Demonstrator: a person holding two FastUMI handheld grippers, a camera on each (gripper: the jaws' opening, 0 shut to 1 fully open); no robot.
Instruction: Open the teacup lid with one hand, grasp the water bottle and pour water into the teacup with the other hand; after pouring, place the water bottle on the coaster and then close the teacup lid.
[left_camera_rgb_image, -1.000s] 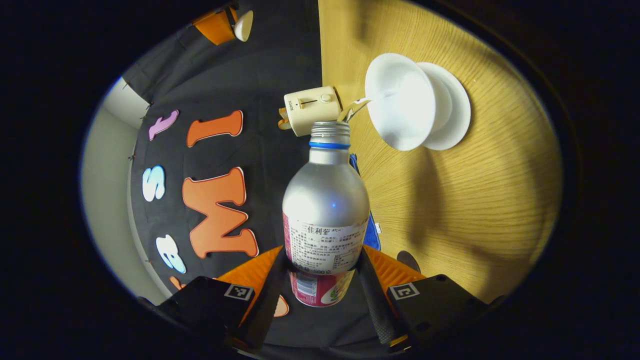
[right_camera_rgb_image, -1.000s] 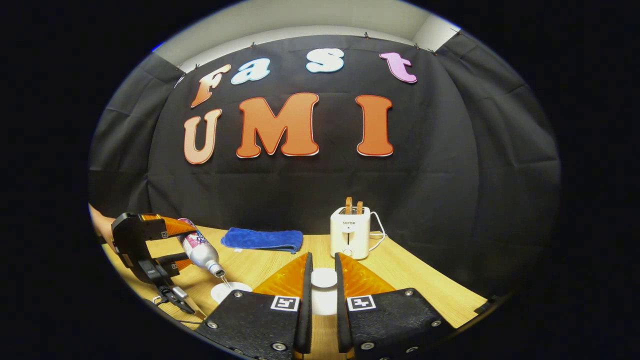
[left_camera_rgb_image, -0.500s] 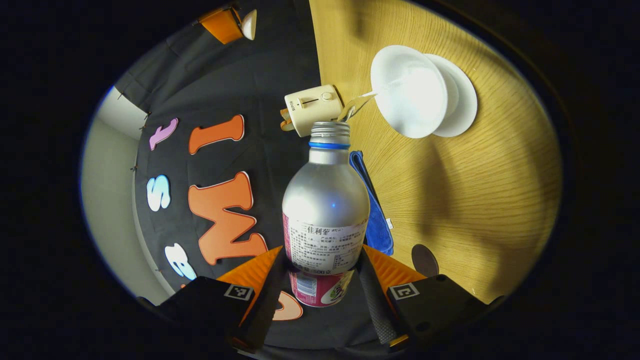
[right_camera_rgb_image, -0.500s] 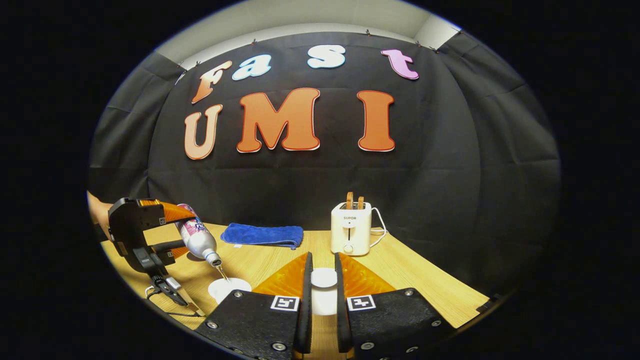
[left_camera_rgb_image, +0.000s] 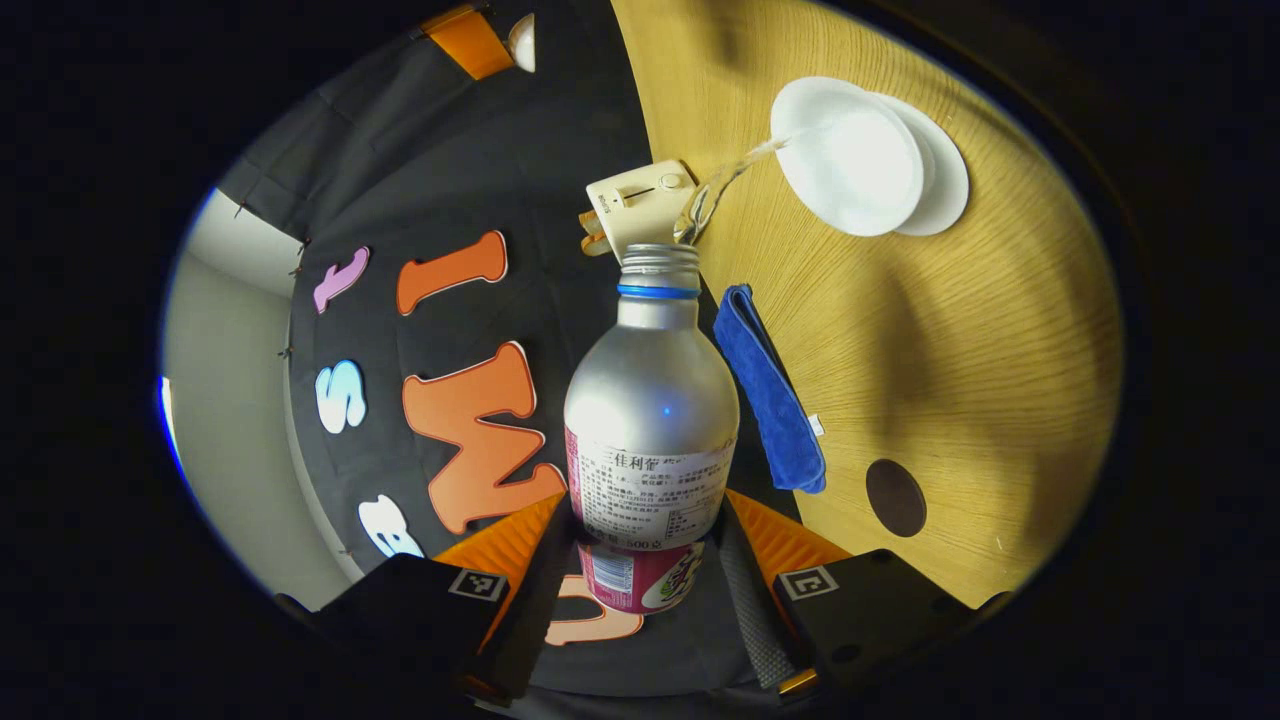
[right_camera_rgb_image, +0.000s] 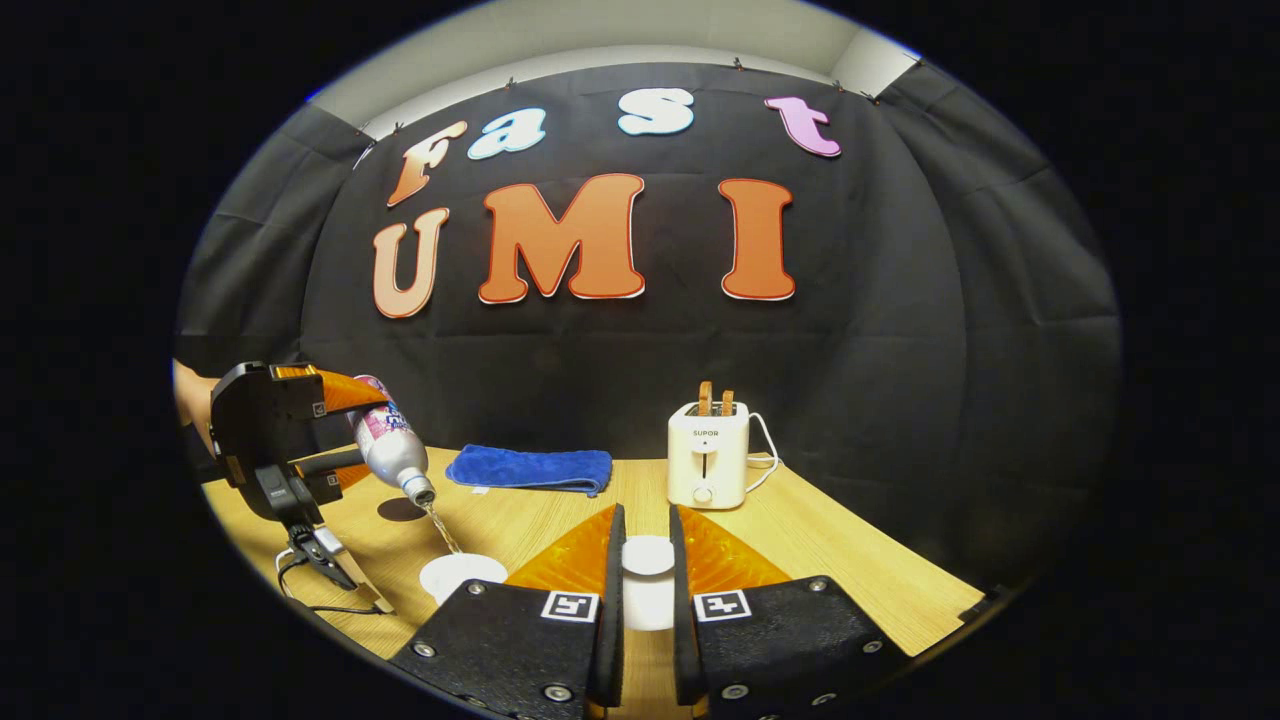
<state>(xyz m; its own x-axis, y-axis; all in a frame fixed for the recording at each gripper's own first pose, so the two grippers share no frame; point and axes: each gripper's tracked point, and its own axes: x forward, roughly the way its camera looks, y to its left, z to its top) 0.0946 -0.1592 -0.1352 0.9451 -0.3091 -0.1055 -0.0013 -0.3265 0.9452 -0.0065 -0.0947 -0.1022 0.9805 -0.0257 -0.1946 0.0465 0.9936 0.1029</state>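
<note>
In the right gripper view, farthest left, a hand (right_camera_rgb_image: 188, 395) holds the left gripper (right_camera_rgb_image: 345, 430), both fingers pinching the water bottle (right_camera_rgb_image: 385, 450), which tilts mouth-down toward the tabletop (right_camera_rgb_image: 850, 570). A thin stream of water (right_camera_rgb_image: 440, 528) falls from its open mouth into the white teacup (right_camera_rgb_image: 462, 575) below. Just behind the stream a dark round coaster (right_camera_rgb_image: 402, 509) lies flat and bare. Farther right along the back edge lies a folded blue cloth (right_camera_rgb_image: 530, 468), then a cream toaster (right_camera_rgb_image: 708, 467) with two slices standing in its slots. At the bottom centre the right gripper (right_camera_rgb_image: 645, 580) is closed on the white teacup lid (right_camera_rgb_image: 648, 555), held clear of the cup.

In the left gripper view, the left gripper (left_camera_rgb_image: 645, 560) clamps the water bottle (left_camera_rgb_image: 652, 410) low on its labelled body. To the right of the bottle lie the blue cloth (left_camera_rgb_image: 770, 390) and the coaster (left_camera_rgb_image: 895, 497). The teacup (left_camera_rgb_image: 850, 155) appears to stand on a saucer (left_camera_rgb_image: 948, 185), though the angle makes that hard to confirm.
</note>
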